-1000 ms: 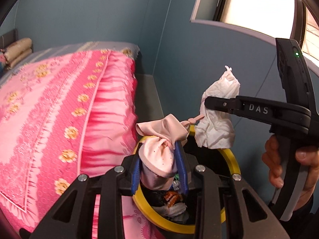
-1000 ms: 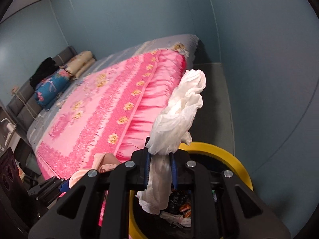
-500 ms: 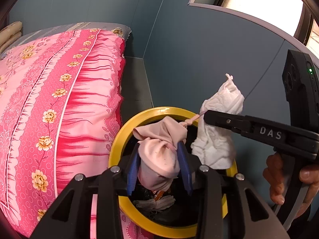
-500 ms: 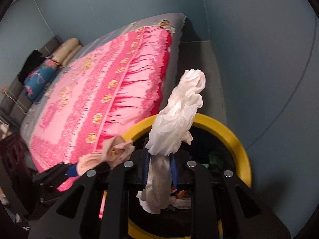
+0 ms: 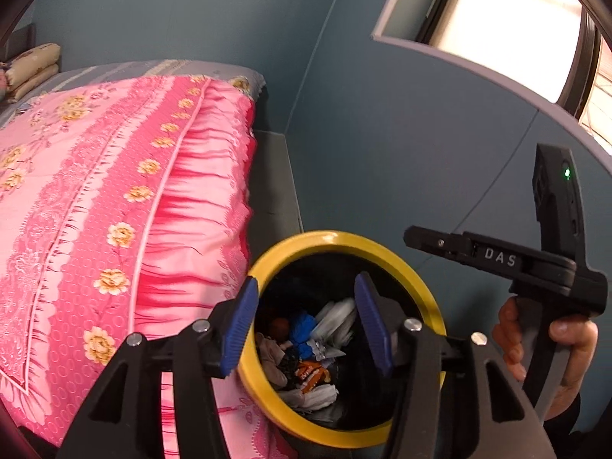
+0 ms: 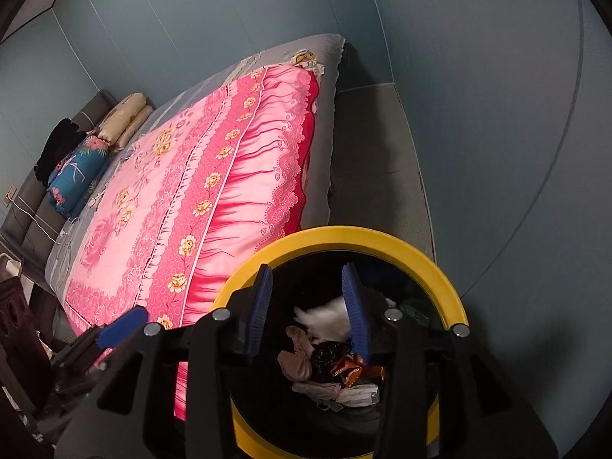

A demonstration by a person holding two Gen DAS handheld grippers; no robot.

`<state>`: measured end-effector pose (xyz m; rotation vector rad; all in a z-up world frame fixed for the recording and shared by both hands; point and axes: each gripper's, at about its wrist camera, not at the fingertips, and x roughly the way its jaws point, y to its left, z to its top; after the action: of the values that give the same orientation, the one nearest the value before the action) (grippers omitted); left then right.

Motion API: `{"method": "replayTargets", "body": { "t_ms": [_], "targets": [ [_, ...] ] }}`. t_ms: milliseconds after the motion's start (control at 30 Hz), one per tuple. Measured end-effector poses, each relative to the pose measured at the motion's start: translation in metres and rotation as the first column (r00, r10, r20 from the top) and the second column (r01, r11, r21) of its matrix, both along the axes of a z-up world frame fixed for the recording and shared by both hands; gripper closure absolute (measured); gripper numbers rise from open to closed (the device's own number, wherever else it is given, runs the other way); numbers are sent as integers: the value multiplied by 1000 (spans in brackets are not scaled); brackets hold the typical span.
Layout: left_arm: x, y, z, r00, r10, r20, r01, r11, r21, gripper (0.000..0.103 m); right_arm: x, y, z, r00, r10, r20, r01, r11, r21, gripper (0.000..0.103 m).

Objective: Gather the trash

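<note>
A black trash bin with a yellow rim (image 5: 336,238) (image 6: 355,234) stands on the floor beside the bed. Inside lie several pieces of trash: the white tissue (image 5: 334,319) (image 6: 325,317), blurred as it falls, the pink cloth wad (image 6: 296,359) (image 5: 269,352), a blue scrap (image 5: 302,331) and an orange wrapper (image 6: 350,369). My left gripper (image 5: 306,321) is open and empty right above the bin mouth. My right gripper (image 6: 308,304) is open and empty above the bin too; its body shows at the right in the left wrist view (image 5: 497,258).
A bed with a pink flowered cover (image 5: 114,206) (image 6: 199,176) lies close on the left of the bin. A blue-grey wall (image 5: 401,134) rises behind and to the right, with a window (image 5: 497,19) above. Grey floor (image 6: 371,176) runs between bed and wall. Pillows (image 6: 76,168) lie at the headboard.
Both grippers opened over the bin. The pink cloth wad left my left gripper and the white tissue left my right gripper; both dropped into the bin.
</note>
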<state>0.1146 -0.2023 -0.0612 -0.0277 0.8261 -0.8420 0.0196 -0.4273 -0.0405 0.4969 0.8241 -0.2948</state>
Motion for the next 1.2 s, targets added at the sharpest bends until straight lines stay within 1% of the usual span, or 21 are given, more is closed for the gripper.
{"method": "replayTargets", "body": {
  "t_ms": [100, 233, 300, 467, 533, 567, 633, 700, 767, 800, 833, 867, 933, 1000, 1033, 1100, 1133, 1167, 1200],
  "targets": [
    [0, 16, 7, 999, 32, 28, -32, 999, -10, 53, 3, 7, 5, 1000, 25, 17, -25, 1000, -8, 66],
    [4, 46, 15, 993, 106, 57, -104, 994, -22, 53, 7, 19, 11, 998, 62, 31, -61, 998, -30, 65],
    [6, 62, 18, 988, 143, 65, -141, 989, -30, 53, 16, 33, 15, 994, 104, 37, -103, 994, -46, 65],
    [9, 106, 23, 965, 248, 83, -245, 968, -47, 53, 36, 65, 21, 980, 197, 37, -194, 978, -70, 63],
    [10, 119, 24, 954, 285, 90, -282, 958, -48, 53, 43, 77, 22, 974, 223, 39, -219, 973, -75, 57],
    [9, 126, 24, 948, 303, 95, -299, 953, -46, 53, 49, 87, 22, 968, 247, 36, -243, 966, -82, 57],
    [9, 138, 24, 937, 334, 103, -331, 943, -42, 48, 58, 103, 22, 958, 286, 32, -282, 955, -92, 57],
    [7, 150, 24, 925, 362, 114, -360, 932, -38, 46, 64, 117, 21, 949, 315, 30, -310, 946, -97, 55],
    [4, 161, 25, 908, 395, 141, -395, 918, -30, 40, 69, 131, 21, 941, 336, 32, -332, 938, -98, 49],
    [1, 168, 25, 895, 418, 157, -419, 908, -30, 36, 70, 137, 21, 938, 346, 34, -341, 935, -100, 46],
    [-1, 173, 26, 887, 431, 164, -432, 902, -32, 34, 72, 142, 21, 935, 353, 36, -347, 932, -104, 44],
    [-3, 179, 27, 877, 448, 172, -449, 893, -33, 33, 74, 153, 24, 934, 355, 44, -348, 929, -124, 43],
    [-7, 192, 29, 856, 484, 182, -485, 873, -45, 27, 73, 163, 25, 934, 353, 55, -342, 927, -154, 34],
    [-13, 207, 33, 829, 529, 183, -526, 848, -69, 22, 68, 177, 32, 932, 351, 91, -330, 925, -188, 28],
    [-15, 212, 34, 820, 542, 184, -537, 840, -79, 19, 67, 181, 34, 931, 349, 105, -325, 926, -194, 22],
    [-23, 222, 38, 795, 572, 201, -565, 819, -98, 16, 57, 192, 42, 924, 342, 170, -298, 924, -237, 14],
    [-29, 226, 40, 780, 586, 217, -580, 809, -99, 15, 55, 194, 43, 922, 339, 184, -290, 924, -248, 10],
    [-33, 229, 42, 774, 591, 226, -586, 804, -99, 15, 46, 202, 48, 918, 329, 223, -264, 924, -276, 9],
    [-38, 232, 44, 764, 598, 240, -593, 799, -103, 13, 43, 203, 49, 916, 325, 236, -255, 924, -285, 8]
  ]
}}
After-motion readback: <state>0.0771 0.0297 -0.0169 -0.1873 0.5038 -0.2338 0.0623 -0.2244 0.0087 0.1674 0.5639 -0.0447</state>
